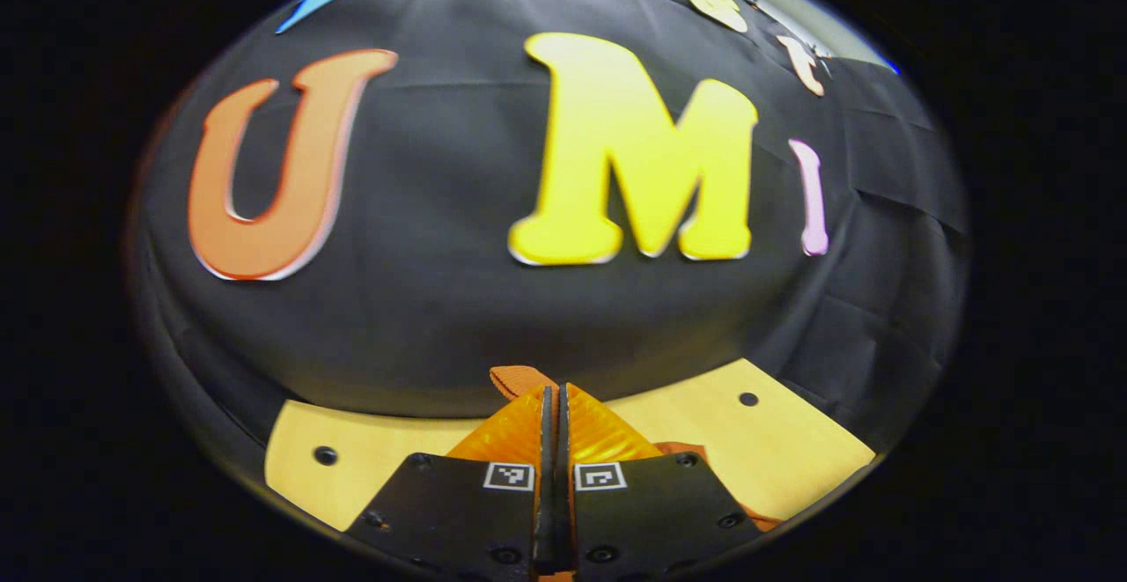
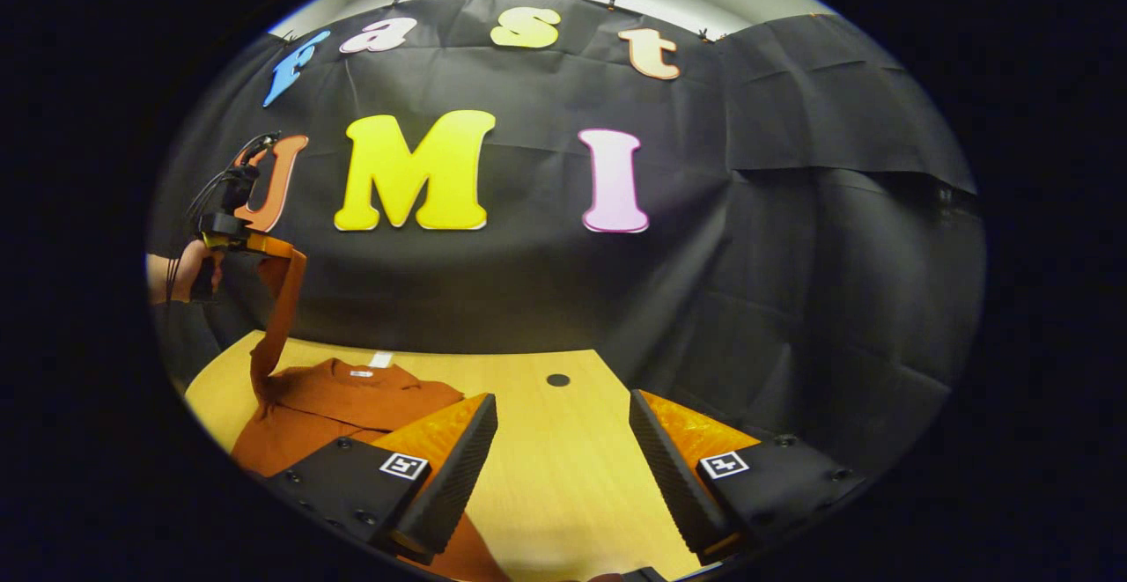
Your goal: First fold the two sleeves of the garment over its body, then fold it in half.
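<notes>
A rust-orange long-sleeved garment [image 2: 352, 399] lies on the wooden table [image 2: 563, 467] at the left in the right gripper view, collar toward the wall. One sleeve [image 2: 278, 318] is lifted high off the table and hangs as a strip from my left gripper [image 2: 264, 246], which a hand [image 2: 187, 267] holds up. In the left gripper view my left gripper [image 1: 555, 397] is shut, and the sleeve's cuff [image 1: 518, 379] pokes out past its tips. My right gripper [image 2: 561, 428] stands open above bare table, just right of the garment's body, with nothing between its fingers.
The black cloth wall [image 2: 792, 256] closes in the table at the back and on the right. A small dark hole [image 2: 557, 379] marks the tabletop near the wall. Two more holes [image 1: 748, 399] show in the table [image 1: 792, 450] in the left gripper view.
</notes>
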Tool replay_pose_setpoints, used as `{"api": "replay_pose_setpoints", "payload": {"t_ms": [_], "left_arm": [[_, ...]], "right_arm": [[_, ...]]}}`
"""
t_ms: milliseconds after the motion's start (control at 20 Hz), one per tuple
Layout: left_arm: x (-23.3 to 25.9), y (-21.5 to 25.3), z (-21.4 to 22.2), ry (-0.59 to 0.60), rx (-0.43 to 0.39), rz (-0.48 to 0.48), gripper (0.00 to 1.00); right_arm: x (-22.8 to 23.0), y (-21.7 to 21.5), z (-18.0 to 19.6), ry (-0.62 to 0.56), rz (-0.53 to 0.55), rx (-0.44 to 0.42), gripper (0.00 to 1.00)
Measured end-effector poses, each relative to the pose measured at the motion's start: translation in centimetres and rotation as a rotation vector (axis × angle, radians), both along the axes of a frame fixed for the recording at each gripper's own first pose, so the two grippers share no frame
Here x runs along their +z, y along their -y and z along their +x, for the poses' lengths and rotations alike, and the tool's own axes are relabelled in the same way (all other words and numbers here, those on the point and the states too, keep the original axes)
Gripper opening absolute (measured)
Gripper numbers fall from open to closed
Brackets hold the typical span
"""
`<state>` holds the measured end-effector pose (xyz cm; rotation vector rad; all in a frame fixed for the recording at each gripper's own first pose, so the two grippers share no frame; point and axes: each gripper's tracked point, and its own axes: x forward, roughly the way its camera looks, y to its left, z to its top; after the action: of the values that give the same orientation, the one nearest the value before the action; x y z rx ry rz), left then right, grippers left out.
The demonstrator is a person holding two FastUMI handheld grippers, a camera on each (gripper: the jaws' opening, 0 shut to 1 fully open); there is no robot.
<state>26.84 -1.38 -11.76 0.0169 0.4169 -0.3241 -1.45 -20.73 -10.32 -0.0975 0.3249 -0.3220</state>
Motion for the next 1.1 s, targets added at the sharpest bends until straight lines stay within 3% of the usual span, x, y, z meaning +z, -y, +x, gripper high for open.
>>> {"api": "replay_pose_setpoints", "payload": {"t_ms": [150,300,600,700,850,950,1050,1100], "left_arm": [[-4.9,8.9,-0.1,-0.037,-0.115,0.053,0.03],[-11.3,14.4,-1.1,-0.110,-0.183,0.135,0.03],[-23.0,17.7,-4.4,-0.264,-0.190,0.297,0.03],[-25.8,18.8,-5.2,-0.273,-0.168,0.302,0.04],[-24.4,20.7,-5.6,-0.270,-0.172,0.247,0.07],[-23.8,22.4,-6.5,-0.289,-0.194,0.164,0.12],[-23.1,22.8,-7.2,-0.297,-0.203,0.126,0.24],[-22.6,22.7,-7.3,-0.293,-0.201,0.116,0.47]], "right_arm": [[-0.3,2.8,-3.1,-0.029,-0.011,-0.079,0.96],[-0.6,5.2,-5.8,-0.061,-0.026,-0.143,0.95],[-1.3,7.7,-9.5,-0.118,-0.035,-0.216,0.96],[-2.1,7.8,-9.8,-0.142,-0.034,-0.211,0.96],[-2.0,7.7,-9.0,-0.142,-0.038,-0.185,0.96],[-1.9,7.1,-7.7,-0.135,-0.038,-0.157,0.96],[-1.7,6.3,-6.4,-0.122,-0.041,-0.123,0.96],[-1.5,5.7,-5.8,-0.114,-0.040,-0.105,0.96]]}}
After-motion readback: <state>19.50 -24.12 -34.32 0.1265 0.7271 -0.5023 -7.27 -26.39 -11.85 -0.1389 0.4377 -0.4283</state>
